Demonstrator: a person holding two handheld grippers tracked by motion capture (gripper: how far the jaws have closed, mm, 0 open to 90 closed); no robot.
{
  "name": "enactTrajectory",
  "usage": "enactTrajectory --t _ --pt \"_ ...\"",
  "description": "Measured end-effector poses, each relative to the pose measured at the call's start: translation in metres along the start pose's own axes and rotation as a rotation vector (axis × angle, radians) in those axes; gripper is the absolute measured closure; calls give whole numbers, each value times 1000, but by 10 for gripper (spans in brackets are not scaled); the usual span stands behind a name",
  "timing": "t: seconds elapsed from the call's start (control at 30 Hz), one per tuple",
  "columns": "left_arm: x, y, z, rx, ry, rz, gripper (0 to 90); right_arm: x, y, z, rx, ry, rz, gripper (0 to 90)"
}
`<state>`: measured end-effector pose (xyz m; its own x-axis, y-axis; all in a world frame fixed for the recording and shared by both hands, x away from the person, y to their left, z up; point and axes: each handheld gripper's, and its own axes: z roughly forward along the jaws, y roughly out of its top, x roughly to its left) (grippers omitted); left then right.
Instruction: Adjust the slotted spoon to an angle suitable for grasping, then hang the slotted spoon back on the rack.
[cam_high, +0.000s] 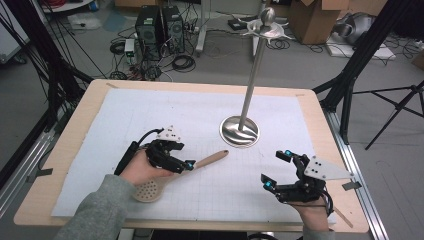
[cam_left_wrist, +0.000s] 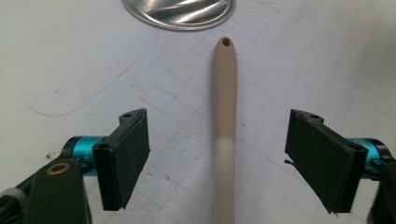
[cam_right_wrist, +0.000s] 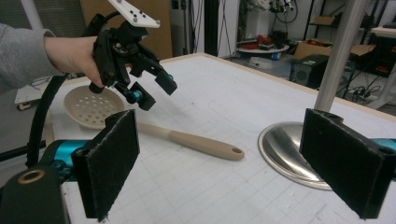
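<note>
The slotted spoon is lying flat on the white paper sheet near the desk's front edge, left of centre, its handle pointing toward the steel stand. In the high view its perforated bowl is partly hidden under the left hand.

The left tongs are hovering clear above the handle, spread wide with nothing gripped; the handle is running between the pads without touching them, and its near end is blurring out in the left gripper view.

The right tongs are sitting near the front right corner, wide open and empty.

The stand's top is cut off in the right gripper view.
</note>
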<state>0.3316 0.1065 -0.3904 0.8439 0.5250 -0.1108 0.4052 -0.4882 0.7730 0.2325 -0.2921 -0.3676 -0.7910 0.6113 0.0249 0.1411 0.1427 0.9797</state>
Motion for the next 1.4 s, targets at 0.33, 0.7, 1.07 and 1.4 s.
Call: enactTrajectory --t 0.33,0.7,1.07,1.4 --pt "-10 1 -6 28 -3 62 160 0 0 3 4 7 -5 110" --pt "-12 -5 -6 45 -3 88 169 0 1 8 11 26 -5 110" --pt "-12 -10 -1 98 -2 117 202 0 0 9 13 34 -1 110" --pt "-10 -17 3 121 -26 108 214 1 0 13 26 60 -9 112"
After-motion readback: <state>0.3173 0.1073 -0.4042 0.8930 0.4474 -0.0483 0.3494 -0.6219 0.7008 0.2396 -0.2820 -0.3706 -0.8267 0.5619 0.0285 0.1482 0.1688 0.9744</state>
